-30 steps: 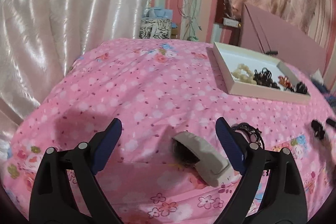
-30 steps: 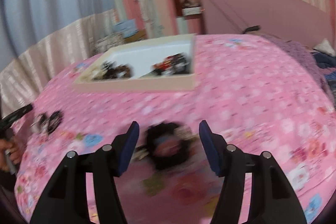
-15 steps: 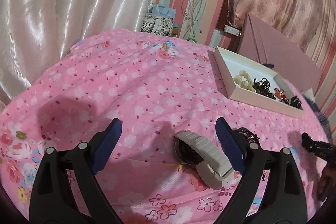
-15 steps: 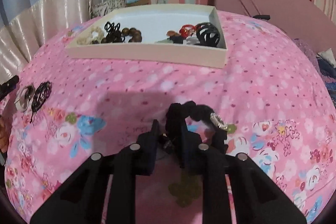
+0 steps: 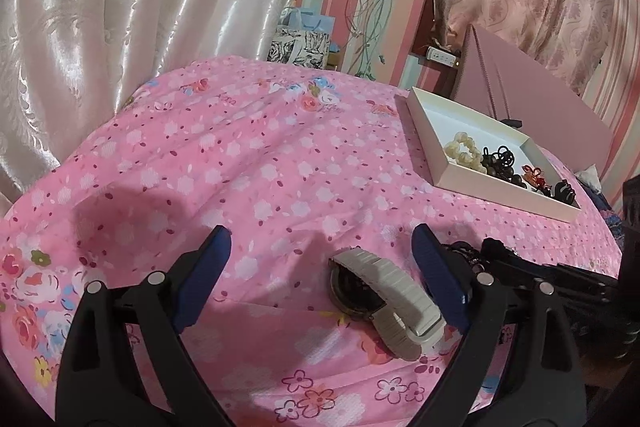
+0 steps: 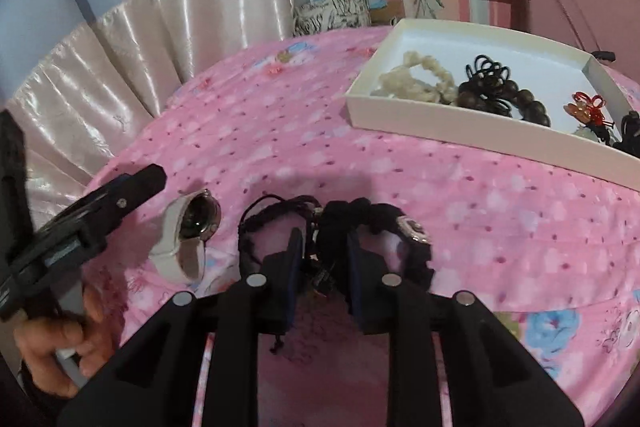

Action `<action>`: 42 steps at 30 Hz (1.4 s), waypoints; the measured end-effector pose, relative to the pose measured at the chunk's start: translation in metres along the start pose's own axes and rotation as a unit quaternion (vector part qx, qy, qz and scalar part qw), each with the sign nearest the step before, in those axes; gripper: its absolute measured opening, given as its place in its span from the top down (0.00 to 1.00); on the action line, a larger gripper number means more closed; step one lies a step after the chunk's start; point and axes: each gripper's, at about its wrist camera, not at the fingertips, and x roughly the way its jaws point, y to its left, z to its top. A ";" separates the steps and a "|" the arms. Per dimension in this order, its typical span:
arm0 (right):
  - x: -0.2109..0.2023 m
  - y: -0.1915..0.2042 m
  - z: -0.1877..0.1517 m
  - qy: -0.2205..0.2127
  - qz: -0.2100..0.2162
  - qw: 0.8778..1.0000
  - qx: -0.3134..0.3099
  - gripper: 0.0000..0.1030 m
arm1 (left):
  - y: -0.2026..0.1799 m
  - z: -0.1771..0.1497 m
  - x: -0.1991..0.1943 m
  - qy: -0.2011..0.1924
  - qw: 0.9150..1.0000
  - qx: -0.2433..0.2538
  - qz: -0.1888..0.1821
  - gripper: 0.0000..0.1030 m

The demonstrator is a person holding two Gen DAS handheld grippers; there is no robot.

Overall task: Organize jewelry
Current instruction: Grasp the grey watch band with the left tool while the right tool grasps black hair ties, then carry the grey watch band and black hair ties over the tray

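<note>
In the right wrist view, the right gripper (image 6: 320, 259) sits at the lower centre of the frame, its two fingers clenched on a black fabric scrunchie with a silver charm (image 6: 376, 231). This scrunchie lies on the pink flowered bedsheet (image 6: 280, 131), touching a black braided cord bracelet (image 6: 272, 219) on its left. Further left lies a wristwatch with a pale beige strap and dark round face (image 6: 188, 235).

In the left wrist view, the left gripper (image 5: 320, 267) is released, with its blue pads wide apart; the watch lies between them, nearer to the right pad. A white shallow cardboard box (image 5: 424, 131), at the upper right of both frames, holds a cream bead bracelet (image 5: 462, 151), dark beads and black hair ties.
</note>
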 end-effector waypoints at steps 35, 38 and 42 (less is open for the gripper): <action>-0.010 -0.033 0.004 0.000 -0.020 1.000 -0.017 0.81 | -0.032 -0.013 0.003 0.058 0.995 0.070 -0.038 0.83; -0.025 -0.036 0.006 -0.021 -0.014 1.000 -0.015 0.81 | -0.033 -0.004 -0.004 0.048 0.996 0.069 -0.037 0.83; -0.053 -0.052 0.017 -0.056 -0.012 0.998 -0.003 0.81 | -0.041 0.009 -0.010 0.039 0.996 0.072 -0.045 0.83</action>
